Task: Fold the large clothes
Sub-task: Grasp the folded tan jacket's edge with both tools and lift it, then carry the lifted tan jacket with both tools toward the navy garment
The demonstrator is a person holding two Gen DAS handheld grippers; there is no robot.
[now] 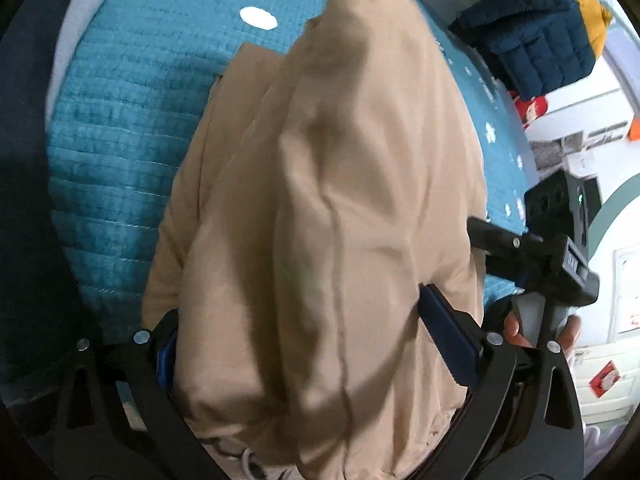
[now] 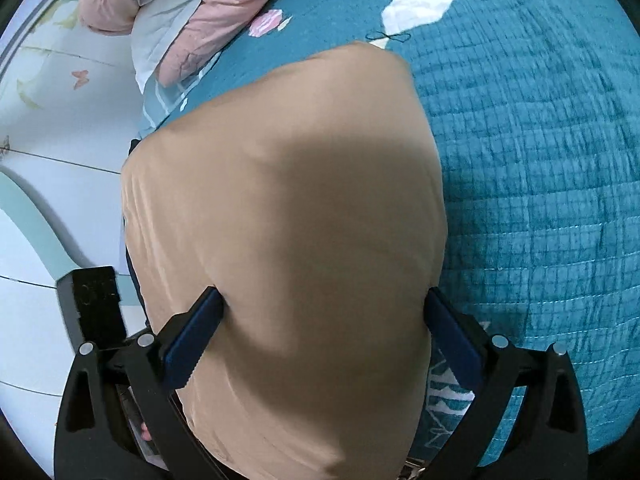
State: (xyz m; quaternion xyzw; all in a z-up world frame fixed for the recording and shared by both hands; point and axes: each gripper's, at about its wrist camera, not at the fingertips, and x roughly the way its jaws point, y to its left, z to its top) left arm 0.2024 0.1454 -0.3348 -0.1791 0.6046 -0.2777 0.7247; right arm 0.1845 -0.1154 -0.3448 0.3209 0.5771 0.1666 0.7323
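Both hand-held grippers stand wide apart: the left hand-held gripper (image 1: 300,340) and the right hand-held gripper (image 2: 320,336) each have the tan garment (image 2: 288,208) bulging between their blue pads (image 2: 192,336). That garment lies on the bed's teal quilt (image 2: 540,160), beside a pink jacket (image 2: 208,12).

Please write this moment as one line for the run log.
phase: fold | item: beige garment on teal quilt | left gripper: open, cloth between | right gripper: open, cloth between
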